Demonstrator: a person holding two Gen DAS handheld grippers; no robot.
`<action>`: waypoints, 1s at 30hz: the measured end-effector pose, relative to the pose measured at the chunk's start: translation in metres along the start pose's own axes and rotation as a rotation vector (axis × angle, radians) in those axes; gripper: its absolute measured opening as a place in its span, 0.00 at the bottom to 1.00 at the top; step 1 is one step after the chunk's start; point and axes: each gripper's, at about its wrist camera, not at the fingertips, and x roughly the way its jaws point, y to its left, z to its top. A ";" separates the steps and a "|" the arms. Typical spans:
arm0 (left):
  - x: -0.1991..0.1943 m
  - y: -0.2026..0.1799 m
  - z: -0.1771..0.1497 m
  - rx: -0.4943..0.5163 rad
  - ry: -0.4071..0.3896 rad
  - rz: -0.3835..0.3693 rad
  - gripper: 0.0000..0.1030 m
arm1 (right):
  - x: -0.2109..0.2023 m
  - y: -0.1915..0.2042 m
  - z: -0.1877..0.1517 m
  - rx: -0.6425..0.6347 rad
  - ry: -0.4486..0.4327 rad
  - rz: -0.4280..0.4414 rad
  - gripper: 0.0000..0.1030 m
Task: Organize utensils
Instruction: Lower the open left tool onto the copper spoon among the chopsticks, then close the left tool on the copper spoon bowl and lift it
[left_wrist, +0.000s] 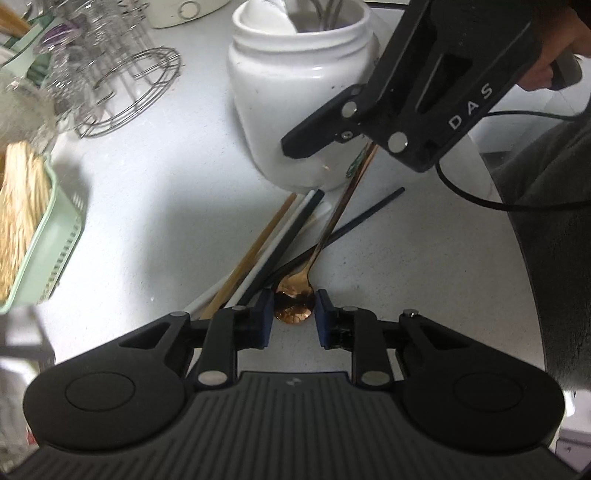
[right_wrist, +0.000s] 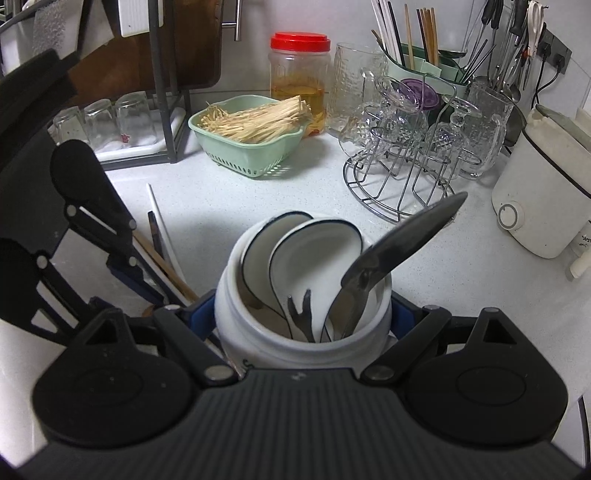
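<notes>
While R gripper (right_wrist: 303, 317) clamps jar (right_wrist: 258, 343), counter (left_wrist: 155, 206) left clear.

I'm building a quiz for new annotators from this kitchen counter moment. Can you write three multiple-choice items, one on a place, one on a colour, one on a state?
1. Where does the bowl of the copper spoon lie?
A. Inside the white jar
B. On the counter between the left gripper's fingers
C. In the green basket

2. What colour is the lid of the clear plastic jar at the back?
A. Red
B. Blue
C. White

3. How does the right gripper stand to the white jar?
A. Far off it, hanging over the glass rack
B. Lying flat on the counter
C. Its blue pads sit on either side of the jar's body

Answers: 1 B, the bowl shows between the blue pads of the left gripper. 2 A, the cap is plainly red. 3 C, a pad shows at each side of the jar.
</notes>
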 end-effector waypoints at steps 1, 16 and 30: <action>-0.002 -0.001 -0.003 -0.018 -0.002 0.001 0.24 | 0.000 0.000 0.000 0.000 0.001 -0.001 0.90; -0.028 0.007 -0.032 -0.265 -0.057 0.034 0.11 | 0.002 0.003 0.001 -0.003 0.012 -0.020 0.90; -0.023 0.043 -0.042 -0.395 -0.056 -0.035 0.06 | 0.004 0.004 0.001 -0.002 0.021 -0.033 0.91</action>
